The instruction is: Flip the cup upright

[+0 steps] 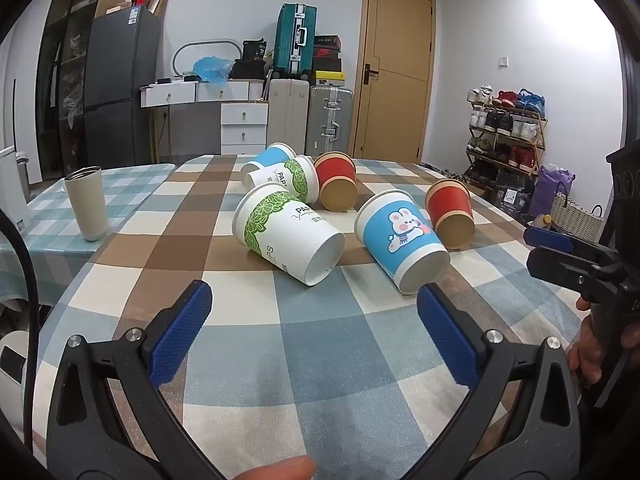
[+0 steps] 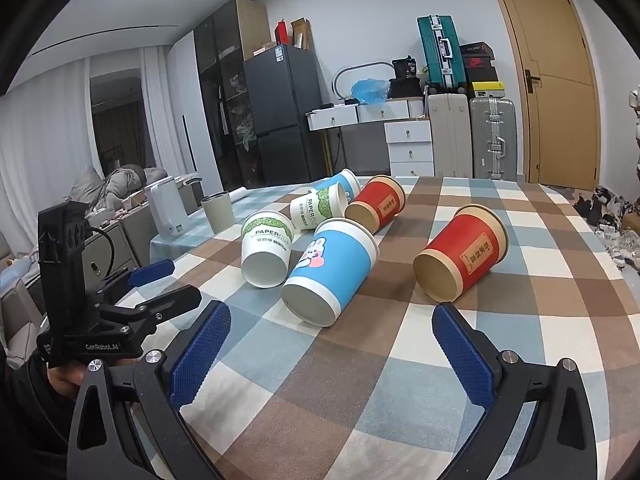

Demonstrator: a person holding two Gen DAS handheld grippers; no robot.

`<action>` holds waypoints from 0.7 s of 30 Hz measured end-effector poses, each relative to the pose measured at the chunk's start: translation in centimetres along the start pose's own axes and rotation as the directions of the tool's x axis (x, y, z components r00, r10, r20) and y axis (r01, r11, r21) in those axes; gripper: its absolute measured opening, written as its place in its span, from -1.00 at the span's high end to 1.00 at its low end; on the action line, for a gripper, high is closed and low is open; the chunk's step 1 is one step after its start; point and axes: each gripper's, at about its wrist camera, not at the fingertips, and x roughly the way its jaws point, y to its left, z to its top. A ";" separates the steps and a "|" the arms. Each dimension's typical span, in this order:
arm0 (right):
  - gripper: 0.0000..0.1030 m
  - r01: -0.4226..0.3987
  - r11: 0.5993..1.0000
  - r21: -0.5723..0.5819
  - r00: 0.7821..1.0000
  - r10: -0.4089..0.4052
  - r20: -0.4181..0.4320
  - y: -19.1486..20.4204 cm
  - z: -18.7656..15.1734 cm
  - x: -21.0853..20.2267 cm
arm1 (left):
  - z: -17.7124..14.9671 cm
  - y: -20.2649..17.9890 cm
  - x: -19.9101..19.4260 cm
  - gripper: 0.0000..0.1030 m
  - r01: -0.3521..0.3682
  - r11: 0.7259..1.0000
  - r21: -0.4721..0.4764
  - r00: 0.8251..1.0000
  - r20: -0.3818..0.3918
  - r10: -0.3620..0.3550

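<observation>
Several paper cups lie on their sides on the checked tablecloth [image 1: 320,340]. A blue rabbit cup [image 1: 402,236] [image 2: 330,268] and a white cup with green leaves [image 1: 288,236] [image 2: 266,250] lie nearest. A red cup [image 1: 450,212] [image 2: 460,254] lies to the right. Another red cup [image 1: 336,180] [image 2: 376,204], a second white-green cup [image 1: 288,178] [image 2: 318,208] and a second blue cup [image 1: 268,158] [image 2: 344,182] lie behind. My left gripper [image 1: 314,312] is open and empty, short of the near cups. My right gripper [image 2: 332,332] is open and empty, just before the blue rabbit cup.
A beige tumbler [image 1: 87,202] [image 2: 218,212] stands upright at the table's left. The right gripper shows at the right edge of the left wrist view [image 1: 576,260]; the left gripper shows at the left of the right wrist view [image 2: 160,284]. Suitcases, drawers and a fridge stand behind.
</observation>
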 end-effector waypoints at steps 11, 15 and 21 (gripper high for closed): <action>-0.99 0.006 1.000 -0.024 1.000 -0.006 -0.005 0.5 0.0 0.0 | 0.0 0.0 0.0 -0.99 -0.002 1.000 0.004 1.000 0.000 0.002; -0.99 0.007 1.000 -0.026 1.000 -0.008 -0.007 0.5 0.0 0.0 | 0.0 0.1 0.0 -0.99 -0.005 1.000 0.006 1.000 0.001 0.005; -1.00 0.007 1.000 -0.028 1.000 -0.007 -0.006 0.5 0.0 0.0 | 0.0 0.0 0.0 -0.99 -0.005 1.000 0.008 1.000 0.000 0.005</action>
